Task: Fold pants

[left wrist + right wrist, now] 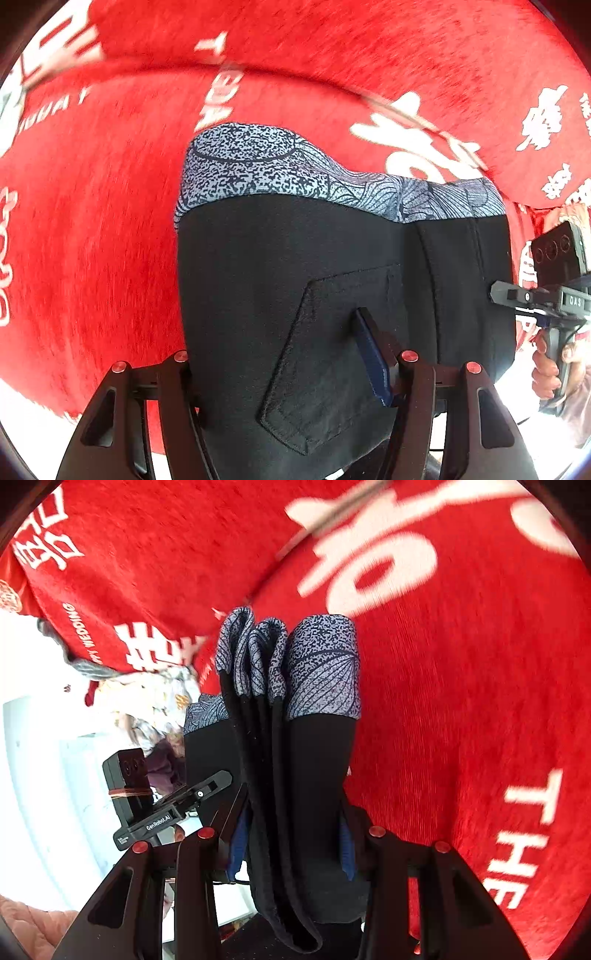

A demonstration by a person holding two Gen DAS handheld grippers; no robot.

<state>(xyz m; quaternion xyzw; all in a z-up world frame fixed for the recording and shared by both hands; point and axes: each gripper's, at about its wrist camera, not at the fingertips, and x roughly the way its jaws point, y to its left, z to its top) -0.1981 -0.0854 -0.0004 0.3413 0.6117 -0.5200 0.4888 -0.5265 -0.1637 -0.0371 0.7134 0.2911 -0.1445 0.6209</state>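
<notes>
- A red cloth (92,221) printed with white lettering is seen spread over the whole surface beneath, blurred.
- Past the cloth's near-left edge in the right wrist view, a white floor area (40,775) is seen.
- The black pants (295,277), with a grey patterned waistband (258,166), are held up off the cloth, hanging between both grippers.
- The left gripper (288,369) is clenched on the pants beside a back pocket (332,350).
- The right gripper (291,834) is clamped on bunched folds of the pants.

"GenRobot.AI" on left gripper (236,805); "THE" (white) on red cloth (480,701).
</notes>
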